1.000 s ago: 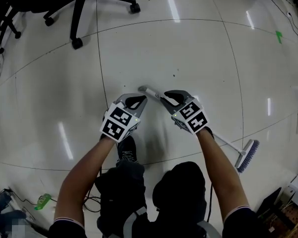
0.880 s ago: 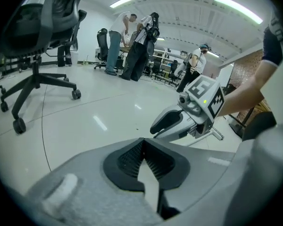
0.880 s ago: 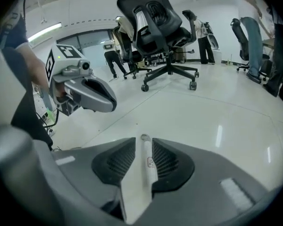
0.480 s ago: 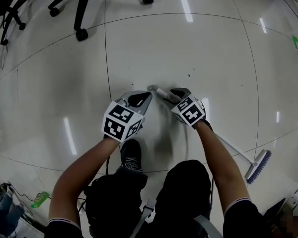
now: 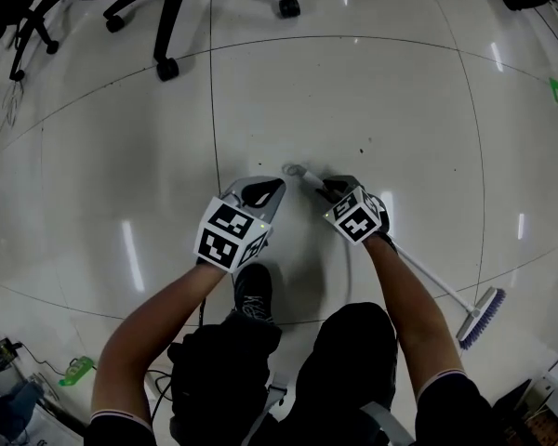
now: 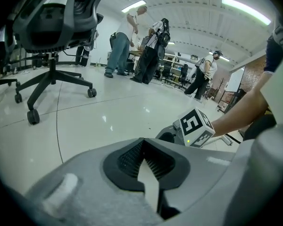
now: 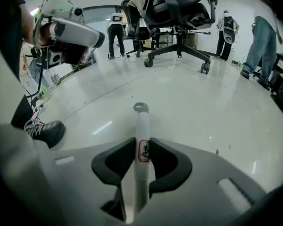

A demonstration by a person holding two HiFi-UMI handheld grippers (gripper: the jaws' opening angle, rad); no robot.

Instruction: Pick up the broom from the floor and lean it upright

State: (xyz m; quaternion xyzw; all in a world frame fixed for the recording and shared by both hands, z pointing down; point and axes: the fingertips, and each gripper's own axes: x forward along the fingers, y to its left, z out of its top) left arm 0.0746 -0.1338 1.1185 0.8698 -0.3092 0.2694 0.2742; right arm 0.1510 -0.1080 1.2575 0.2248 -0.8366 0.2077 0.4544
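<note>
The broom lies on the pale tiled floor: its white handle (image 5: 428, 277) runs from a hanging loop (image 5: 294, 169) back right to a purple-bristled head (image 5: 484, 315). My right gripper (image 5: 333, 190) is low over the loop end. Its jaws are closing on the handle (image 7: 142, 121), which lies between the pads (image 7: 161, 160) and touches both. The loop (image 7: 140, 108) sticks out beyond the tips. My left gripper (image 5: 263, 191) hovers just left of that end, shut and holding nothing. In the left gripper view its tips (image 6: 144, 142) meet, with the right gripper's marker cube (image 6: 194, 127) beyond.
A black office chair base on castors (image 5: 170, 67) stands at the far left. The person's shoe (image 5: 251, 291) is between the arms, close to the handle. A green object (image 5: 75, 374) and cables lie at the lower left. Several people stand far off (image 6: 146, 46).
The right gripper has sunk to the floor along the handle's loop end. The left gripper has come down a little beside it.
</note>
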